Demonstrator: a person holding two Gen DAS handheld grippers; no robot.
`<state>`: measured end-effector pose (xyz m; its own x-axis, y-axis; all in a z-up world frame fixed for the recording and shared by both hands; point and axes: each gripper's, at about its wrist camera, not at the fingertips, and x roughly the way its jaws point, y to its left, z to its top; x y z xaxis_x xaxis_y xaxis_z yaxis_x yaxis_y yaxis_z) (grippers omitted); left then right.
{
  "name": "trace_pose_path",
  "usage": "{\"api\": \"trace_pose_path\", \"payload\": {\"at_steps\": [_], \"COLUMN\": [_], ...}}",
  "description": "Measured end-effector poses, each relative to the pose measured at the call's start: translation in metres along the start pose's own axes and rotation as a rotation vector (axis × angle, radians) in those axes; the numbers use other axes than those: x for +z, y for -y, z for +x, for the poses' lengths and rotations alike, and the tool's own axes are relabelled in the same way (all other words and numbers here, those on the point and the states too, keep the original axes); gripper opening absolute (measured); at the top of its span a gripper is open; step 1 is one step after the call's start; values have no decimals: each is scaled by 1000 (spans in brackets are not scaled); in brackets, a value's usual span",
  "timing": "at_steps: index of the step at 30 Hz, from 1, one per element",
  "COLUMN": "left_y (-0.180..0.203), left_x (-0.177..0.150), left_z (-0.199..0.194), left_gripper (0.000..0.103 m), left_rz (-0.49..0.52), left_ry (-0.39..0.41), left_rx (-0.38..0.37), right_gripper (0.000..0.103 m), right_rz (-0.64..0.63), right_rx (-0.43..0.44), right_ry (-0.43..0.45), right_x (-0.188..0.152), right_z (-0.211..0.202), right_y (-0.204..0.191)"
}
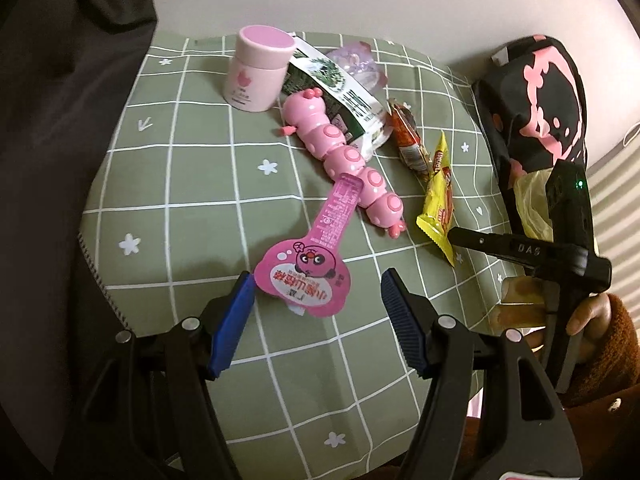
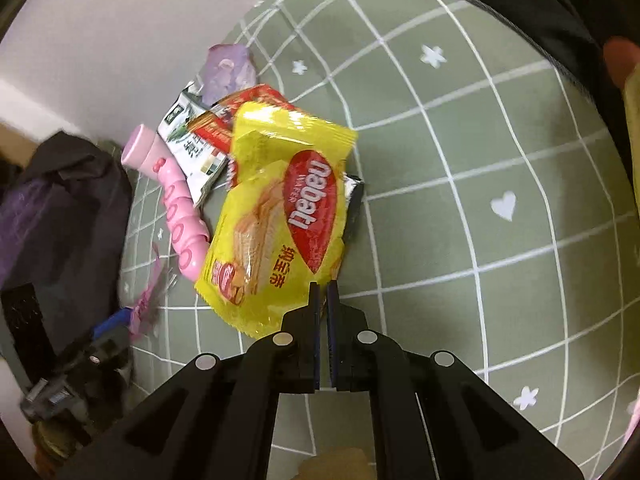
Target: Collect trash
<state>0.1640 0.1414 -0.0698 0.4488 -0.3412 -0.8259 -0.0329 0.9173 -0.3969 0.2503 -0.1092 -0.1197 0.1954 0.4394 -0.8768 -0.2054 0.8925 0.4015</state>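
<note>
We see a green checked tablecloth (image 1: 192,184) covering the table, biggest thing in view. At its right edge stands a black bin with pink print (image 1: 536,104), a yellowish liner showing at its mouth. Far left: a pink jar (image 1: 256,68). A pink caterpillar toy (image 1: 344,160) lies diagonally mid-table, with a green-and-white packet (image 1: 340,92) and a red wrapper (image 1: 408,136) just beyond it. The yellow wafer wrapper (image 2: 280,216) is clamped at its near edge by our right gripper (image 2: 324,292), jaws closed on it, wrapper right of the toy. The pink lollipop-shaped wrapper (image 1: 308,268) lies flat near us, between the spread fingers of our left gripper (image 1: 316,304), not grasped.
</note>
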Motion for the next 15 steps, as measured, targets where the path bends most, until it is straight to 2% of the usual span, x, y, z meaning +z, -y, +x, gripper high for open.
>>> {"api": "trace_pose_path", "payload": {"at_steps": [4, 9, 11, 13, 15], "left_y": [-6, -8, -7, -7, -4], "left_x": [1, 5, 7, 9, 10], "left_z": [1, 13, 20, 22, 24], "left_gripper": [61, 61, 55, 36, 31], "left_rz": [-18, -29, -44, -58, -72], "left_ry": [-3, -22, -39, -50, -54], "left_rx": [17, 73, 94, 105, 86], "right_gripper": [6, 6, 6, 6, 6], "right_rz": [-111, -83, -130, -167, -204], "right_rx": [-75, -28, -52, -87, -102], "right_ry": [-10, -18, 26, 121, 170], "right_x": [6, 15, 8, -1, -8], "right_z": [7, 10, 3, -14, -28], "right_y": [-22, -16, -15, -15, -18]}}
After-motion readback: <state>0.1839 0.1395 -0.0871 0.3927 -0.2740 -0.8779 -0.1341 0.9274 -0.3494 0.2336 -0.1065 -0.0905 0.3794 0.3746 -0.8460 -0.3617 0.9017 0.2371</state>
